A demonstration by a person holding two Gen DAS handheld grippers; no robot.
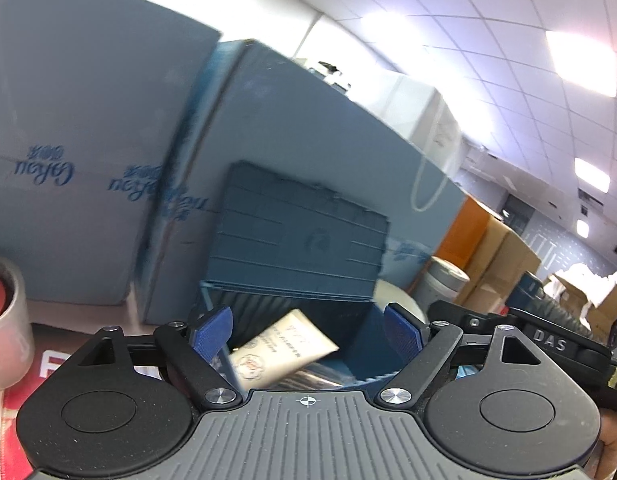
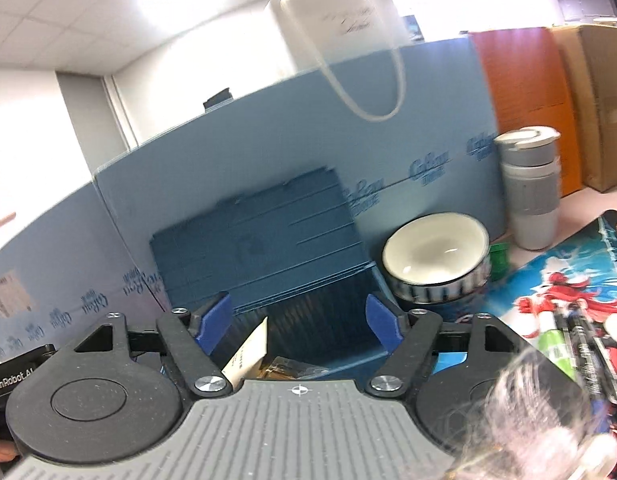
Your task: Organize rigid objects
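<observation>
Grippers both spread wide, nothing between the blue pads. Left gripper [image 1: 307,330] points into an open dark-blue storage box [image 1: 364,364], lid [image 1: 298,236] tipped up and leaning back toward the light-blue foam panels [image 1: 88,152] behind it. Cream tube [image 1: 282,350] lies tilted inside the box, near its left wall, printed end toward the camera; something metallic just beside it at the near edge, too blurred to identify. Tape roll [image 1: 6,320] with red core sits on the table at far left of that view.

Right gripper [image 2: 302,326] faces the same box [image 2: 324,336] from slightly further right. Cream tube [image 2: 248,354] shows at the near-left corner of the box, a crinkly dark-gold wrapper next to it, type unclear. White bowl [image 2: 436,252] with blue-striped rim stands just right of the box, touching or nearly. Small green item [image 2: 498,258] behind the bowl, grey tumbler [image 2: 530,188] further right against the panels. Printed mat [image 2: 548,280] covers the table to the right, pens [image 2: 584,344] lying on it. Clear plastic object at near right, heavily blurred.
</observation>
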